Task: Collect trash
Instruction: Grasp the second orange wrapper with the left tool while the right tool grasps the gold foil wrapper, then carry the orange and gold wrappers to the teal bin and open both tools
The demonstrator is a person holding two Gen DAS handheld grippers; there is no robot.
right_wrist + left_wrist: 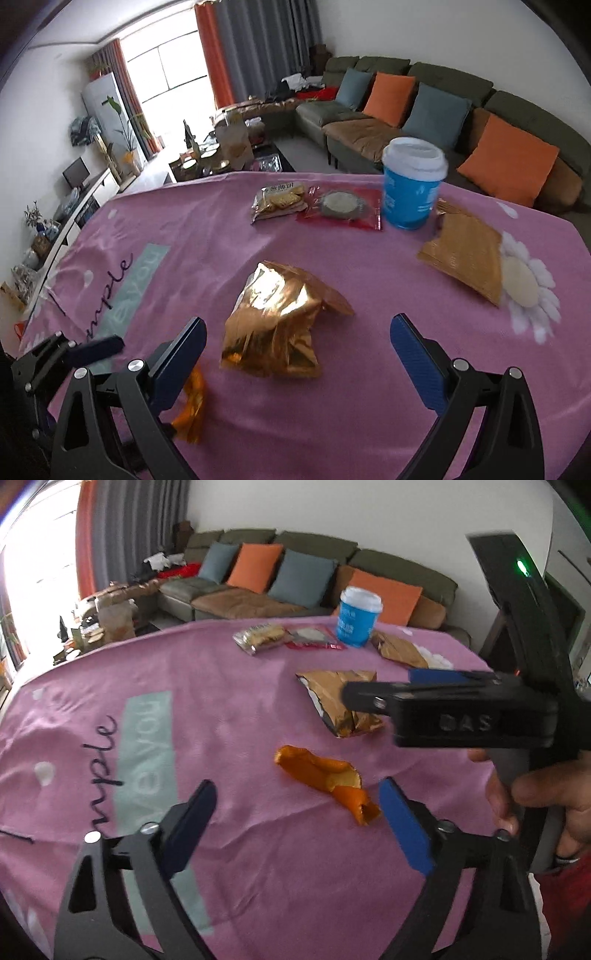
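An orange peel [328, 780] lies on the pink tablecloth [221, 709], just ahead of my open, empty left gripper [297, 808], nearer its right finger. It shows in the right wrist view [190, 402] behind my left finger. A crumpled gold wrapper [275, 325] lies ahead of and between the fingers of my open, empty right gripper [295, 354]; it also shows in the left wrist view [340, 701], partly behind the right gripper [373, 690]. A second gold wrapper [465, 254] lies at the right. A blue cup with a white lid [412, 182] stands at the back.
A clear biscuit packet [279, 201] and a red packet with a round cake [343, 208] lie at the far side of the table. A green sofa [461, 110] with orange and blue cushions stands behind. The left gripper [74, 350] shows at the lower left.
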